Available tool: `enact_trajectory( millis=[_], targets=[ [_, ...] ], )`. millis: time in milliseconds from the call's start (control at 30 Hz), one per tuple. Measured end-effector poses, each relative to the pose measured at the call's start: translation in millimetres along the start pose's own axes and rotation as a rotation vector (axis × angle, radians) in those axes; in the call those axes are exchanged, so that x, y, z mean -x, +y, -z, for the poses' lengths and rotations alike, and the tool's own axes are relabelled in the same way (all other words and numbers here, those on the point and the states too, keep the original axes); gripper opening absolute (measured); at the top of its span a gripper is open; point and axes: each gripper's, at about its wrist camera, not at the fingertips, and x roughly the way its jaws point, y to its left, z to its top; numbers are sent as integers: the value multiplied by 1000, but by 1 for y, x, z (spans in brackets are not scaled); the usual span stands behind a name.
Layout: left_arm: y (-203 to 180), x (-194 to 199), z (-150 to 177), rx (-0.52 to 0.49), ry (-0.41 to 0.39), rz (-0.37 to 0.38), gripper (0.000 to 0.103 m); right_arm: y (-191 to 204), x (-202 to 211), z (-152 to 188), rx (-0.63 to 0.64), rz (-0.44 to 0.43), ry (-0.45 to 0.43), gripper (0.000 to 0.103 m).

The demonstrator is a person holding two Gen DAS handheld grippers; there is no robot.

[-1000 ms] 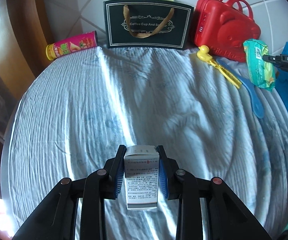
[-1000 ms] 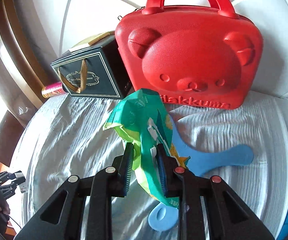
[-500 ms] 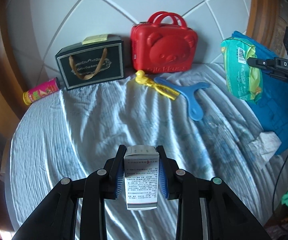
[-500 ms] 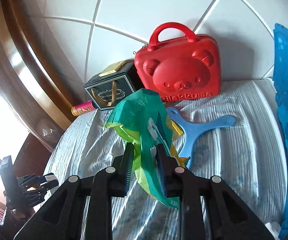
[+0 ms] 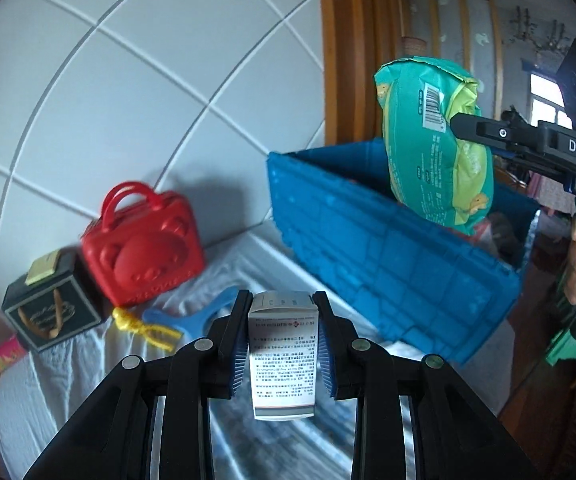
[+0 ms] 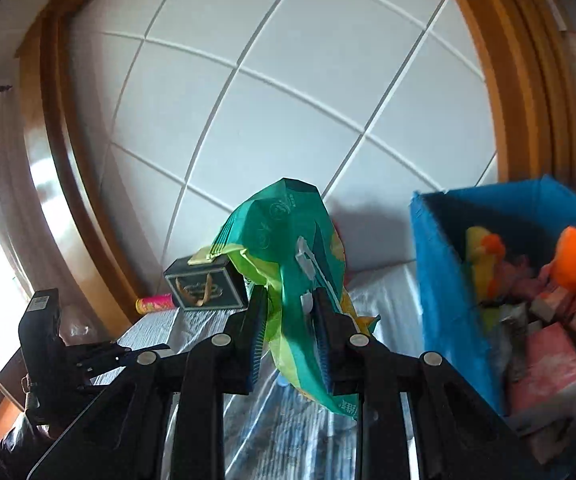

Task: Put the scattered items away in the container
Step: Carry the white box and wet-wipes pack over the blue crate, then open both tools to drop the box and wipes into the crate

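Note:
My left gripper (image 5: 281, 314) is shut on a small white printed box (image 5: 281, 354), held in the air over the bed with the blue crate (image 5: 392, 256) ahead on the right. My right gripper (image 6: 290, 312) is shut on a green and yellow snack bag (image 6: 288, 248). In the left wrist view the same bag (image 5: 432, 140) hangs above the crate's open top, and the right gripper's fingers (image 5: 488, 134) pinch it from the right. The crate (image 6: 444, 280) holds several toys and packets.
On the white bedsheet (image 5: 67, 380) by the tiled headboard stand a red bear-face case (image 5: 143, 252) and a dark gift bag (image 5: 47, 308). A pink snack can (image 5: 1, 358), a yellow toy (image 5: 143, 330) and a blue flat toy (image 5: 191, 316) lie nearby. A wooden frame (image 5: 348, 52) rises behind the crate.
Both grippers have risen and swung right toward the blue crate, keeping their loads. The snack bag now hangs over the crate's top. The left view has rolled.

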Motion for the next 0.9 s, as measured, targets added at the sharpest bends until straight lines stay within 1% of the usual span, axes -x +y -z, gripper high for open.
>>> enact_trajectory(
  millis=[100,200,267,333,433,467,500,533,567,667,700,767,833,900],
  targets=[
    [-57,-15,-45,-25,-43,44,29,-42,46,-17,2,58,-62,23],
    [-111,-38,-85,-39,-65,79,29,-90,82,-28,-13,116,-95,23],
    [-144,-57,-107,-35,-63,96,29,-122,101,-33,-21,164,-109,23],
    [-173,-75,-125,-30,-55,110,29,-154,116,-35,-39,191,-108,23],
    [-209,-103,-148,-40,-31,100,30,-198,126,-38,-63,236,-92,23],
    [-216,-112,-155,-37,-22,88,33,-212,125,-38,-70,247,-84,23],
    [-223,-120,-162,-25,-17,70,41,-224,124,-40,-78,258,-76,23],
    [-228,-126,-168,-13,-7,64,69,-236,124,-41,-84,276,-69,23],
    [-232,-131,-175,-1,-3,62,89,-245,123,-42,-93,290,-68,23],
    [-242,-130,-187,-3,-36,8,89,-268,125,-45,-136,295,-76,27],
    [-243,-125,-186,-2,-42,3,89,-271,129,-44,-138,301,-87,30],
    [-245,-117,-184,1,-55,-6,89,-272,138,-43,-129,308,-113,41],
    [-245,-108,-179,7,-67,-22,89,-272,148,-41,-127,310,-137,44],
    [-243,-101,-169,11,-75,-37,89,-267,156,-39,-129,294,-160,45]
  ],
)
